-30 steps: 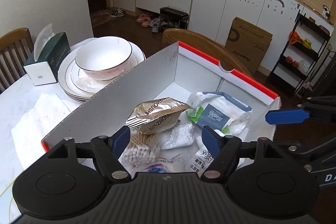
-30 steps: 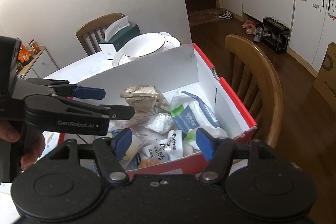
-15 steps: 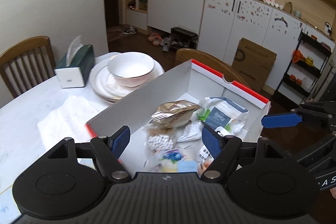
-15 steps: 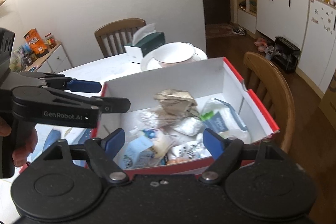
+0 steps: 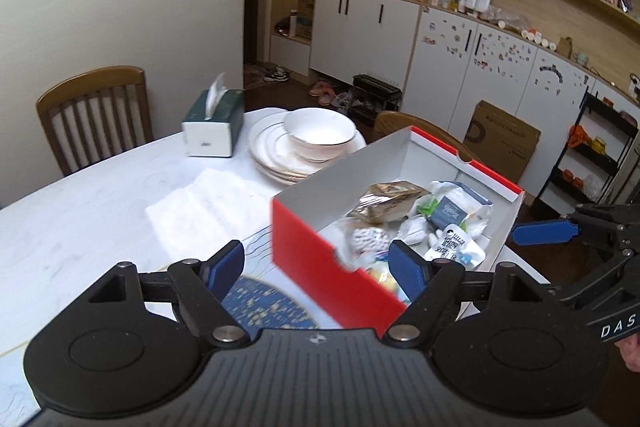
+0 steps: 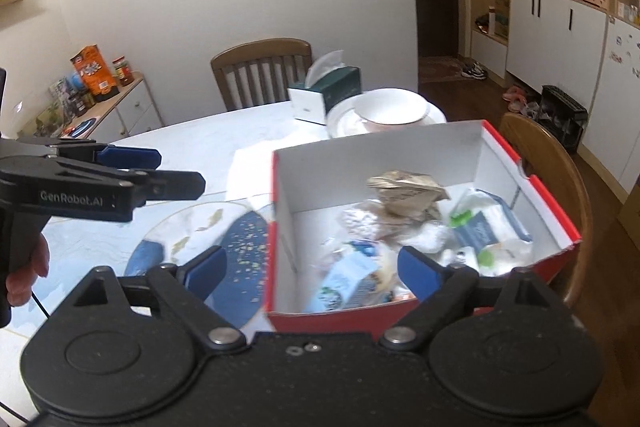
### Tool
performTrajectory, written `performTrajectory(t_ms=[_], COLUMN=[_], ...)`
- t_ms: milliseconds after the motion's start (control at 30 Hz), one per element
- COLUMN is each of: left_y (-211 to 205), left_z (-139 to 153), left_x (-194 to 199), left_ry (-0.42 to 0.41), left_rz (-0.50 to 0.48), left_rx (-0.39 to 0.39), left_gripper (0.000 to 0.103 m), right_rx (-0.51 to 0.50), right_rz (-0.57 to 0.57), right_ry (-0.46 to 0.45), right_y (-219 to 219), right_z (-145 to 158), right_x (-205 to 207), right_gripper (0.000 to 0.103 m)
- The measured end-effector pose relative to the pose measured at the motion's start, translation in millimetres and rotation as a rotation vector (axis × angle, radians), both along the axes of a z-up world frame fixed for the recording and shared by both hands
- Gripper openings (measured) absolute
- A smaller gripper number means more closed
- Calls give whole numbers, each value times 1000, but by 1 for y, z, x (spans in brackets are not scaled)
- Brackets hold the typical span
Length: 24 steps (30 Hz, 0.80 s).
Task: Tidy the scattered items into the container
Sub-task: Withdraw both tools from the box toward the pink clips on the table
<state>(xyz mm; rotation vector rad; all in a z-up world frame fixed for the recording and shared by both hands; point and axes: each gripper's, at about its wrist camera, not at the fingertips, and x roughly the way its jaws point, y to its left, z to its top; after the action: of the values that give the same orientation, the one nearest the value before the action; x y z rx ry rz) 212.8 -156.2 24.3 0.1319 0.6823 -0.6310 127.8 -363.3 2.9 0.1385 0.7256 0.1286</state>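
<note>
Nearest you, your left gripper [image 5: 316, 265] hangs above the desk with its blue-padded jaws spread wide and nothing between them. Your right gripper [image 6: 312, 269] is the same: jaws apart, empty. Over the last second both have pulled up and back, so the box that filled each view then now sits smaller and lower.

Just beyond the fingertips stands the red cardboard box with white inner walls [image 6: 472, 147], near the desk edge. Inside it lie the gathered things: a crumpled gold foil packet [image 6: 404, 189], a white and blue soft pack [image 6: 490, 227], a clear bag of cotton swabs [image 5: 370, 237] and small sachets, all blurred by motion.

Beside the box, on the pale marble-patterned desk [image 5: 80, 211], lies a flat white paper sheet [image 5: 204, 203]. Farther off are stacked white plates with a bowl [image 5: 320, 133] and a green tissue box [image 5: 212, 123].

No loose small items show on the desk, so the tidying looks finished, or nearly so.
</note>
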Motion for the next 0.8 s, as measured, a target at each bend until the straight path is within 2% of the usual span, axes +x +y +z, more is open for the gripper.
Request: performTrajectory(t_ms=[400,467,533,800], left_y=[85,100,115,166], left_z=[3,0,-4,-36], left_x=[-18,-21,-26,-48], left_ry=[49,53,47,58], left_rz=[35,45,61,83], left_rx=[-40,-38,-30,33], left_gripper=[88,98,103,103], right_rx=[-6,-4,-3,-7], right_rz=[36,44,47,65], right_ry=[7,9,13,45], right_y=[68,80,91,135], right_z=[-3,-5,-6,-20], right_x=[-8,-9,-7,-3], right_gripper=[98,98,99,100])
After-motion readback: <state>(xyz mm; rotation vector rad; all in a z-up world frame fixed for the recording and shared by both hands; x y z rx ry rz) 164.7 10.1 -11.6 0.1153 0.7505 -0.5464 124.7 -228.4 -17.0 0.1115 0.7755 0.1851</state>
